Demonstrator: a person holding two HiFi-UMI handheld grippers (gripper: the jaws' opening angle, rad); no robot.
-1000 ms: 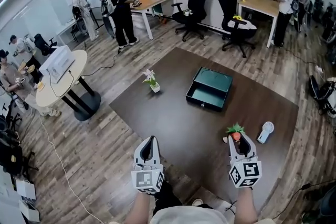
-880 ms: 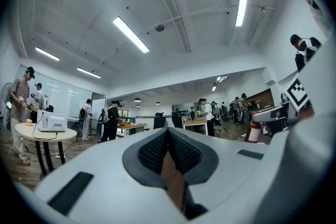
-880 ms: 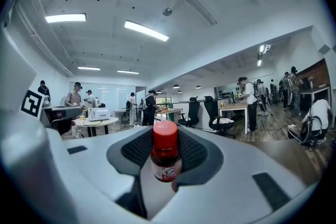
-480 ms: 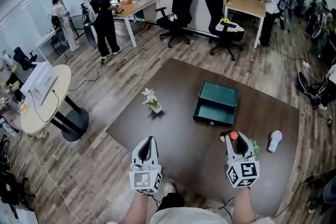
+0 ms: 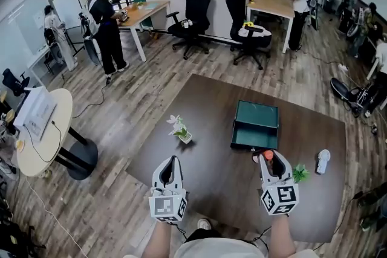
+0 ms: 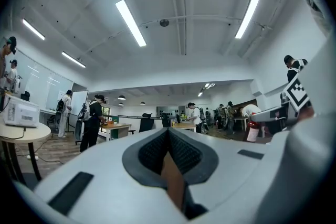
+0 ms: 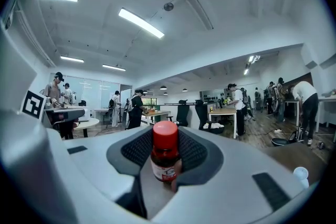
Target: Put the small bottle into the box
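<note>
The small bottle has a red cap and a white label, and my right gripper is shut on it. It stands upright between the pads in the right gripper view, where the bottle fills the middle of my right gripper. The open green box lies on the dark brown surface, just beyond the bottle. My left gripper hovers at the near left, shut and empty. In the left gripper view, my left gripper points up at the room, its jaws together.
A small green plant sits just right of my right gripper, with a white round object beyond it. A potted flower stands left of the box. Office chairs, desks and people are far behind; a round white table stands at the left.
My right gripper has carried the bottle away from the green plant, leftward and forward, up to the front of the box. The left gripper has kept its pose. The view has moved forward.
</note>
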